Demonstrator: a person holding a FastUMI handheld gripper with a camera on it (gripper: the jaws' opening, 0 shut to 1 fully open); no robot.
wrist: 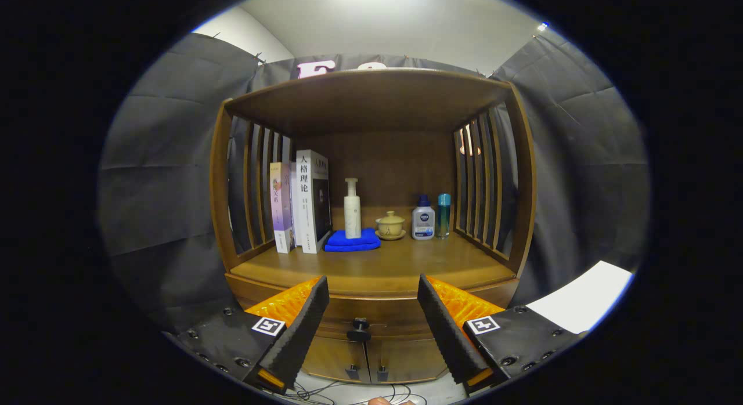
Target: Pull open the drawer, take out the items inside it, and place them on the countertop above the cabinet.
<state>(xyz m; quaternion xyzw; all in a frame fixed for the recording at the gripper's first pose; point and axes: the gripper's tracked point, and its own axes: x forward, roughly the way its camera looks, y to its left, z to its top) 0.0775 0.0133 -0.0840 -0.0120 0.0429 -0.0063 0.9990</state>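
The claw (371, 312) is spread wide and holds nothing. The one dark drawer knob (359, 329) sits between its fingers, a little toward the left one and just ahead, on the closed drawer (371, 312), whose front runs crosswise to the reach. Below it are two cabinet doors (371, 358). Beyond, on the counter (377, 268): two books (302, 202), one pump bottle (352, 209) on one blue cloth (352, 241), one lidded cup (390, 225), two more bottles (432, 217).

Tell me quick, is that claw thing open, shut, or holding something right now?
Gripper: open, holding nothing; its fingers are spread apart in front of the closed drawer, with the drawer knob between them.
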